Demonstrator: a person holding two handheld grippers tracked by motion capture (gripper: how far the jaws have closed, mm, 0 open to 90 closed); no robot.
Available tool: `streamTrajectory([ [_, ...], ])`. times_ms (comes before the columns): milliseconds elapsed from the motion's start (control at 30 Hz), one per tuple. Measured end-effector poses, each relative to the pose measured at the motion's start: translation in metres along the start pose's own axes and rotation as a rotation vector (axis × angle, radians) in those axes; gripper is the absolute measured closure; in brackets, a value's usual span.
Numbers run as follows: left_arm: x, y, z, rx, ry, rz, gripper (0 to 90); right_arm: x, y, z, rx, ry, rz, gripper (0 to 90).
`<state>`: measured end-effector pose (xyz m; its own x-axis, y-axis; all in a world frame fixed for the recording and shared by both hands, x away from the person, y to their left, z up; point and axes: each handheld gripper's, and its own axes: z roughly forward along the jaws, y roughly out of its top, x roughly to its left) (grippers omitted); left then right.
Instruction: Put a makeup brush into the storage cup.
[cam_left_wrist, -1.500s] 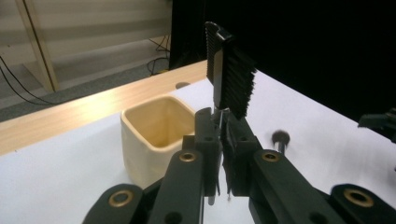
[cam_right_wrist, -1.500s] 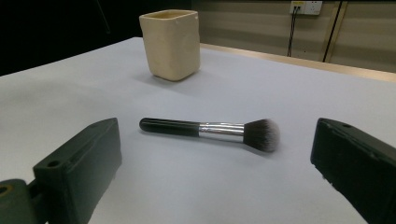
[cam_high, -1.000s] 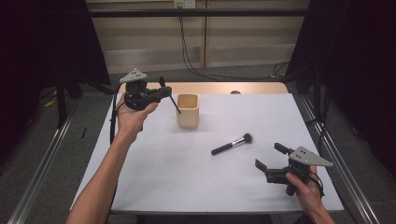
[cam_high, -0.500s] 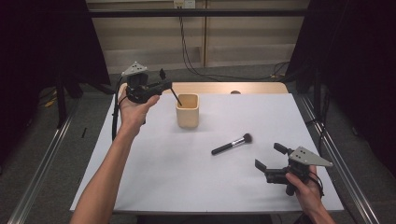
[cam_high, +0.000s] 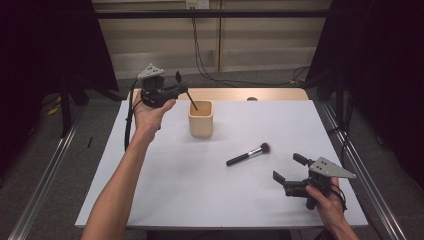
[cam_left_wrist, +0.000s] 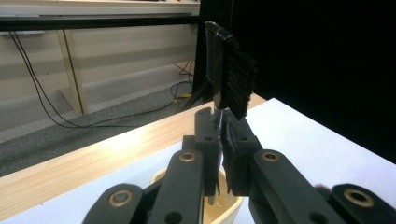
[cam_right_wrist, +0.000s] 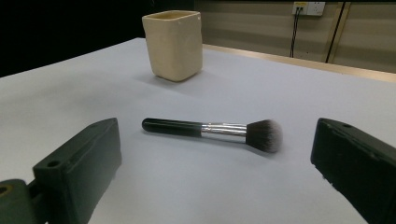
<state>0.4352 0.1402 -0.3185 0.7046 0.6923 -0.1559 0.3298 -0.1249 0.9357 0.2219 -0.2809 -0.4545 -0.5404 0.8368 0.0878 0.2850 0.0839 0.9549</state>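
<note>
Brushes number two: comb brush, powder brush; cup one.

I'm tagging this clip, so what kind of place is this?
Probably a lab recording station: a white table flanked by dark curtains, bare cables hanging down the back wall, and only a cup and brush set out.

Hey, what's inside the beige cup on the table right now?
The lower end of a slim brush, gripped in the shut left claw, dips into the beige cup. The cup's bottom is hidden by its walls, so whether anything else lies inside cannot be told.
</note>
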Motion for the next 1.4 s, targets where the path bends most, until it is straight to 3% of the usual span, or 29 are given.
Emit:
streamTrajectory([
  [500, 0.005, -0.011, 0.016, 0.062, 0.026, 0.013, 85.8, 0.000, -0.001, 0.001, 0.004, 0.008, -0.003, 1.8],
  [1400, 0.008, -0.035, 0.028, 0.111, 0.035, 0.003, 85.8, 0.001, -0.001, 0.001, 0.004, 0.013, -0.007, 1.8],
])
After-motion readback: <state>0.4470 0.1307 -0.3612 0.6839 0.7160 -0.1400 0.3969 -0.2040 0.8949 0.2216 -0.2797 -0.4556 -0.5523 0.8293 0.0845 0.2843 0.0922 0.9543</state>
